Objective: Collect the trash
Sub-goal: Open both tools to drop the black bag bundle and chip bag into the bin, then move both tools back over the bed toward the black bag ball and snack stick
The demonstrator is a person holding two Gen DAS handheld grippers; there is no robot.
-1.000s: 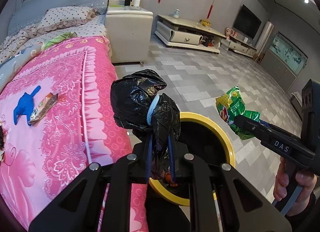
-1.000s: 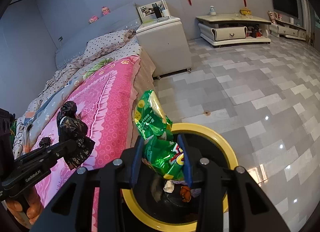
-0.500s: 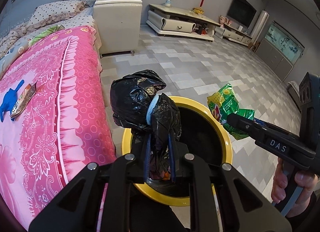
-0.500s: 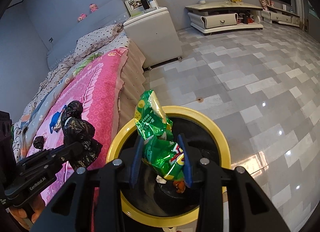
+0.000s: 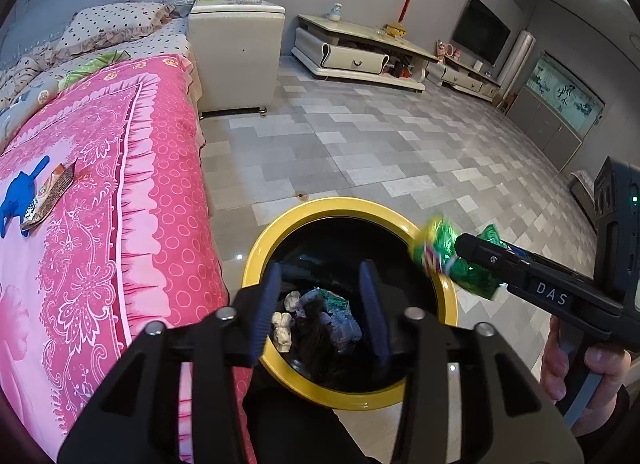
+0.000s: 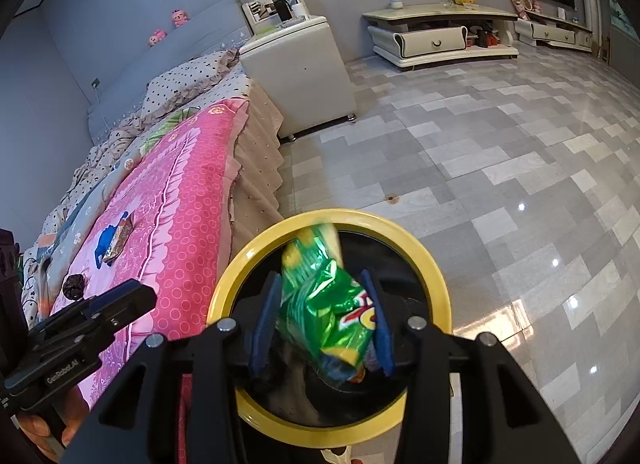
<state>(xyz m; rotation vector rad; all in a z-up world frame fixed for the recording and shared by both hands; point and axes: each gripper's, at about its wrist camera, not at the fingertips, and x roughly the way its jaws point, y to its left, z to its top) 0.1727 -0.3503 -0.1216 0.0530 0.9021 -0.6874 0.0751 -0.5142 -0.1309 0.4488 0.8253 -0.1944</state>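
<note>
My left gripper [image 5: 320, 268] hangs over the yellow-rimmed black bin [image 5: 340, 202]; its jaws are opening with nothing between them. The black trash bag [image 5: 316, 332] shows as a dark blur inside the bin, among crumpled paper and wrappers. My right gripper [image 6: 320, 278] is also over the bin [image 6: 400, 232], and its jaws are opening too. The green chip bag [image 6: 324, 304] sits loose between them, tilted and blurred at its top. In the left wrist view the right gripper [image 5: 464, 242] comes in from the right, with the chip bag [image 5: 440, 252] smeared at its tip.
A bed with a pink cover [image 5: 100, 224] runs along the left, close to the bin. On it lie a blue glove [image 5: 20, 196], a snack wrapper [image 5: 52, 192] and a small black lump [image 6: 74, 286]. A white cabinet [image 5: 236, 56] stands beyond on the grey tiled floor.
My left jaws have opened and the black bag has dropped from them into the bin. My right jaws have widened, and the chip bag has tipped over and slid lower. Both grippers sank toward the bin.
</note>
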